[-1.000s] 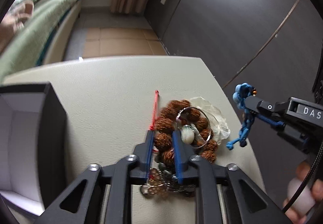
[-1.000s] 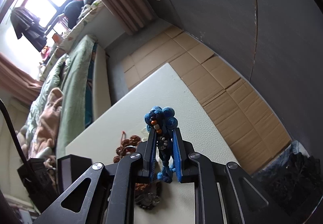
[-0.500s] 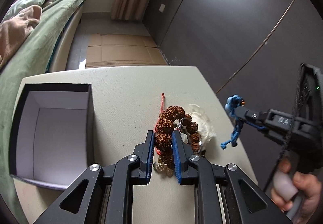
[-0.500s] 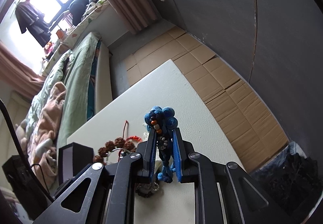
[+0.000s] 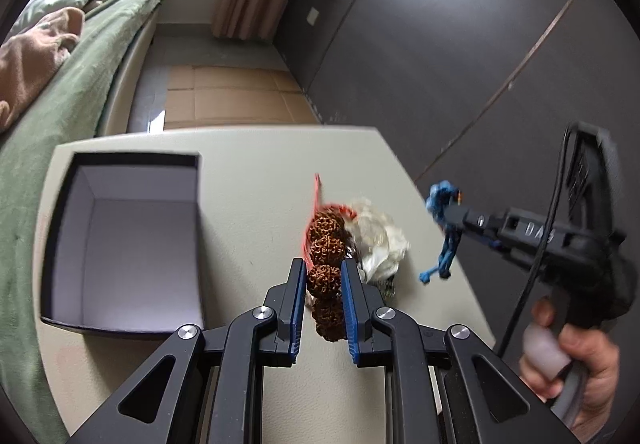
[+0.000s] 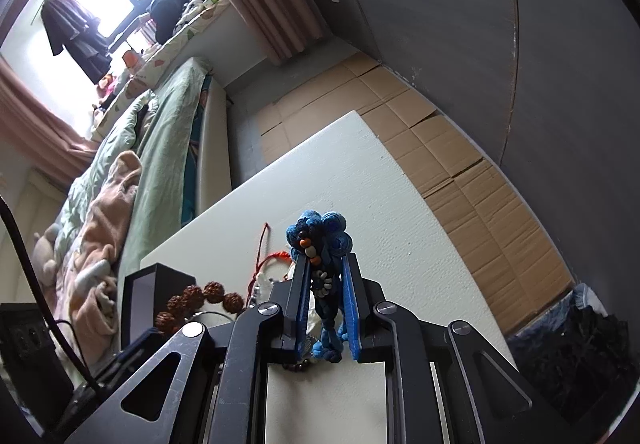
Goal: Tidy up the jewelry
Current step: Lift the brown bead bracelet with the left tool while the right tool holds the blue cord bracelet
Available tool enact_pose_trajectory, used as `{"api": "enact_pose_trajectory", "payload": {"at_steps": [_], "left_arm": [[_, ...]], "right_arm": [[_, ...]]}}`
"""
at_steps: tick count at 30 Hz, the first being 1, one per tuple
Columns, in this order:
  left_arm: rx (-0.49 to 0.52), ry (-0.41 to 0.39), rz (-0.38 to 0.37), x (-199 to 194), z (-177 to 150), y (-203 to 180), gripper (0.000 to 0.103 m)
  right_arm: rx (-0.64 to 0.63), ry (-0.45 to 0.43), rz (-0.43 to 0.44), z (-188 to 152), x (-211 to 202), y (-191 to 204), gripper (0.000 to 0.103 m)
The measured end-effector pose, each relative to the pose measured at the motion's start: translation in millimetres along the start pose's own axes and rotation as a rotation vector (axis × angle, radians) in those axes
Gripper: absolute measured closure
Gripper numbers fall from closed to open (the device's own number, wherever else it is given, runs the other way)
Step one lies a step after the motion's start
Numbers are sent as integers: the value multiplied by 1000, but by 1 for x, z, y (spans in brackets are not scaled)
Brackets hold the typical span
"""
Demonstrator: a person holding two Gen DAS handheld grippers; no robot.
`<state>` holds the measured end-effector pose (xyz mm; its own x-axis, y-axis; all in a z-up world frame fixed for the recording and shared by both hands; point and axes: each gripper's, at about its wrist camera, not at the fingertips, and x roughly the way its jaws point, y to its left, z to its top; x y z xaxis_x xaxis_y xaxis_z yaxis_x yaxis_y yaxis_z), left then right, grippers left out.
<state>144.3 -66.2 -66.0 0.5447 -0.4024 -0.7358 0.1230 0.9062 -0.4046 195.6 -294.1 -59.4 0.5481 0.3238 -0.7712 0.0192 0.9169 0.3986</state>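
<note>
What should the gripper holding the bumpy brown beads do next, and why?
Probably swing left and carry the beads over the open box. The left gripper is shut on the brown bead bracelet, its far beads hanging towards the table by the white piece. The box sits to its left, with nothing showing inside. The right gripper holds the blue cord bracelet.

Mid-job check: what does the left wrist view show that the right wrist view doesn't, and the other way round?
Only the left wrist view shows the open box's white, empty interior, the left gripper clamping the brown bead bracelet, and the hand holding the right tool.

Only the right wrist view shows the orange and white beads on the blue knotted cord held by the right gripper, plus the window.

Both show table, box, bracelet, blue cord, red string.
</note>
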Motion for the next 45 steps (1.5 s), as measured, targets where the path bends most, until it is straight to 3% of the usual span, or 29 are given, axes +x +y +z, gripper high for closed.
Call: {"api": "enact_pose_trajectory", "payload": {"at_steps": [6,15,24,29,31,32,39,45], "left_arm": [[42,72,-17,26,-10,-18,84],[8,207,1,63,-22,-17,82],[83,188,51,64,-33,-32,69],[180,169,136,62,-41,-44,74],[152,168,116,58,-42,-39,76],[133,160,105,53,-40,-36,84],[78,30,7,8,-19,-22,84],[27,-26,-11,-14,-4,-7,84]], "right_arm": [[-2,9,-3,-1,4,2,86],[12,14,0,2,4,-5,86],[26,9,2,2,-2,-11,86],[19,12,-5,0,-2,-9,86],[14,13,-6,-1,-2,-7,86],[12,13,-7,-1,-2,-6,86],[16,-19,16,-3,-10,-1,86],[14,-59,70,-4,-19,9,86]]}}
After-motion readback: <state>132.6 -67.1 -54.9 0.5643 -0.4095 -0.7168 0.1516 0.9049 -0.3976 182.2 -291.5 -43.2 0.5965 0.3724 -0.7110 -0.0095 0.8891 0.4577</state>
